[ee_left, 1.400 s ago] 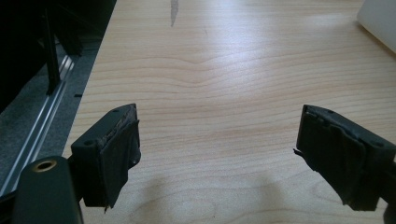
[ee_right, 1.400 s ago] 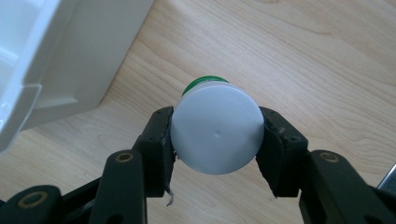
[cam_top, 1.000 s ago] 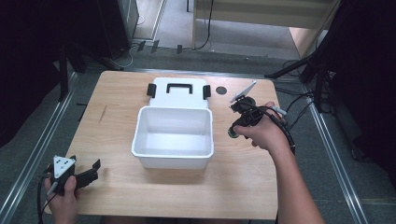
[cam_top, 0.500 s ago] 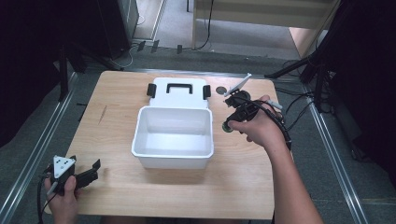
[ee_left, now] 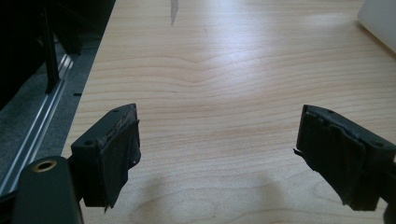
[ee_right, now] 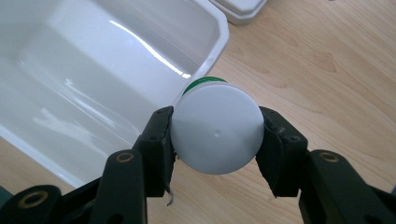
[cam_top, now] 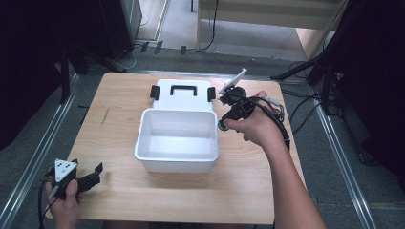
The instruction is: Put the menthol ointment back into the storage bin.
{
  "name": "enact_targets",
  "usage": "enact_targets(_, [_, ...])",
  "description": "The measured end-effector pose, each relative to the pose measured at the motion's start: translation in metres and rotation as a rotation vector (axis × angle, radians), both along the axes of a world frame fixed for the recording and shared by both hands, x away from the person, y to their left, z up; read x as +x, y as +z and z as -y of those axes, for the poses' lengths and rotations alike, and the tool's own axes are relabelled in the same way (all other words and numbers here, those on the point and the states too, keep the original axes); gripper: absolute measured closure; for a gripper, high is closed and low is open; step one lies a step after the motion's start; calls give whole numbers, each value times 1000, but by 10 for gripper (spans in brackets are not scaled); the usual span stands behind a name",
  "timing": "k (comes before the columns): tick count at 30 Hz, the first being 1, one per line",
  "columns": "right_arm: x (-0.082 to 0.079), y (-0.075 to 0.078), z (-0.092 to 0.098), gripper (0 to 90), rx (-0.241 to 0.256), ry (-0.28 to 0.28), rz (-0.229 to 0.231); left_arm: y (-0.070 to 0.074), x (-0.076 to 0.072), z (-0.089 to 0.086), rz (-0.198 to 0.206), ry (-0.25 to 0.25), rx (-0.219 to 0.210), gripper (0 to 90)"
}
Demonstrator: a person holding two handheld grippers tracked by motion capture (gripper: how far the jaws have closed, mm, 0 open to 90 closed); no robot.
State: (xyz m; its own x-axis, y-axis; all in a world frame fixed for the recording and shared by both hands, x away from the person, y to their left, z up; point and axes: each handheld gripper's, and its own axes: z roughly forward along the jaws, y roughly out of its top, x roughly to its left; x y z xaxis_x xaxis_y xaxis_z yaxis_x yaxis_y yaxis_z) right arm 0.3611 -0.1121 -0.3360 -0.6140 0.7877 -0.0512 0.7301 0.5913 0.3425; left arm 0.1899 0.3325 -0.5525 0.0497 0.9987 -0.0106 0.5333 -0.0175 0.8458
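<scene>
The right claw (ee_right: pixel 217 142) clamps a round white container (ee_right: pixel 217 135) with a green band by its smooth flat end, which faces the camera, its long axis running away toward the pale wooden worktop (ee_right: pixel 327 70) just beside the glossy white plastic bin's (ee_right: pixel 93 70) rim. The left claw (ee_left: pixel 217 149) gapes wide, holding nothing.

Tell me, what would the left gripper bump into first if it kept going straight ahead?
Probably nothing soon. The open left gripper points along bare table; the white bin sits off to one side.

Black fingers (ee_right: pixel 159 144), brass-ringed screw holes; grey three-cornered plate (cam_top: pixel 64 168); black cables (cam_top: pixel 274 119).
</scene>
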Motion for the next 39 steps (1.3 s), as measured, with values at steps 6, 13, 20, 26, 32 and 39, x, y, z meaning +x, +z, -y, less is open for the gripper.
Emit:
enact_targets(6, [-1, 1, -13, 519, -6, 32, -2, 0, 0, 0, 0, 0, -1, 144])
enact_targets(13, [-1, 0, -26, 519, 0, 58, -4, 0, 0, 0, -1, 0, -2, 144])
enact_targets(20, [-3, -3, -37, 519, -4, 83, -10, 0, 0, 0, -2, 1, -2, 144])
enact_targets(26, [-3, -8, -45, 519, -8, 99, -22, 0, 0, 0, -2, 1, -2, 144])
enact_targets(32, [-2, -14, -50, 519, -14, 108, -41, 0, 0, 0, -3, 1, -2, 144])
enact_targets(39, [0, -26, -55, 519, -12, 115, -59, 0, 1, 0, -4, 1, -2, 144])
